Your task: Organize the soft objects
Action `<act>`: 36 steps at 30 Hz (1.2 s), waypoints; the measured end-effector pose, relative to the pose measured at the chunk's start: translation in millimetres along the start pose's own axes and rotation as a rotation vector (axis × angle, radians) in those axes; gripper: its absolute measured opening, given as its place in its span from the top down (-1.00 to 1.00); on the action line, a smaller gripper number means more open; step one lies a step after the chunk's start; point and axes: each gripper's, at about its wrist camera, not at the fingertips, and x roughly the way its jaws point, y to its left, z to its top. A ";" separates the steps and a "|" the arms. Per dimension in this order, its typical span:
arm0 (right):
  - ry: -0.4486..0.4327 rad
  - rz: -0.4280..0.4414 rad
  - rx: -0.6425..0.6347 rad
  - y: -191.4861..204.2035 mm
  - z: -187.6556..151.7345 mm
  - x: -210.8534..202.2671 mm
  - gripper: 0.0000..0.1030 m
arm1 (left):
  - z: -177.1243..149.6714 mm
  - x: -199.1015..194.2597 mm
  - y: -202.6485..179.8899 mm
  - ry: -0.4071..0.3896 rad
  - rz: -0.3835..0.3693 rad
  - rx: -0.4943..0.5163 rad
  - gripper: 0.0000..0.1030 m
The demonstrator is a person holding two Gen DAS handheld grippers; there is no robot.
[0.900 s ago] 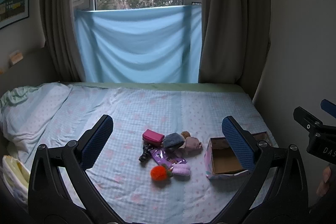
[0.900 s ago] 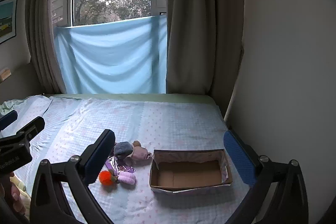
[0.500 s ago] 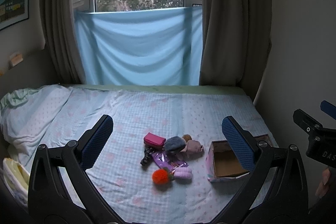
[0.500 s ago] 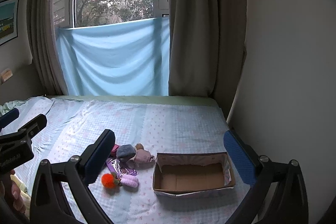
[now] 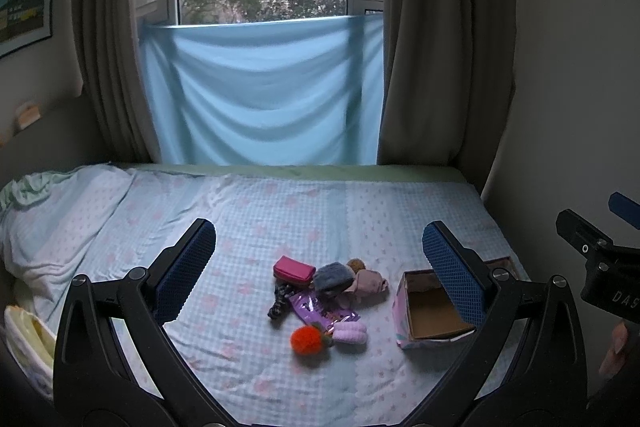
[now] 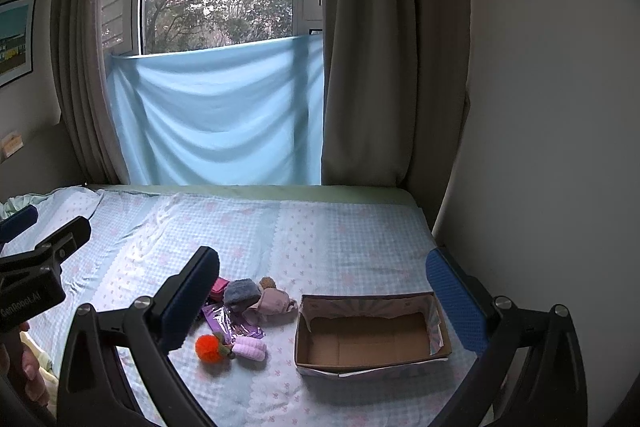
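Note:
A small pile of soft things lies on the bed: a pink pouch (image 5: 292,269), a grey-blue fuzzy piece (image 5: 333,277), a beige plush (image 5: 370,281), a purple shiny packet (image 5: 323,309), an orange pompom (image 5: 307,339) and a lilac plush (image 5: 349,332). An open, empty cardboard box (image 6: 370,339) sits to their right. My left gripper (image 5: 320,271) is open and empty, held well short of the pile. My right gripper (image 6: 322,299) is open and empty, held short of the box.
The bed (image 5: 280,211) has a light blue checked sheet, with a pillow (image 5: 48,223) at the left. A blue cloth (image 5: 260,91) hangs over the window, with curtains on both sides. The wall (image 6: 552,107) runs along the bed's right edge.
Both cameras have drifted slightly, so the pile and box sit a little differently in view. Both grippers stay open and empty.

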 end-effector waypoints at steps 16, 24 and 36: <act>0.003 -0.006 0.006 3.8 0.0 0.4 -1.00 | 0.1 1.1 0.6 -0.004 -0.007 0.008 -0.99; -0.001 -0.014 0.012 3.8 -4.0 -4.7 -1.00 | -0.5 1.1 -0.4 -0.004 -0.007 0.009 -0.99; 0.000 -0.013 0.017 0.2 -2.7 -4.4 -1.00 | -2.0 0.7 -3.8 0.000 -0.003 0.012 -0.99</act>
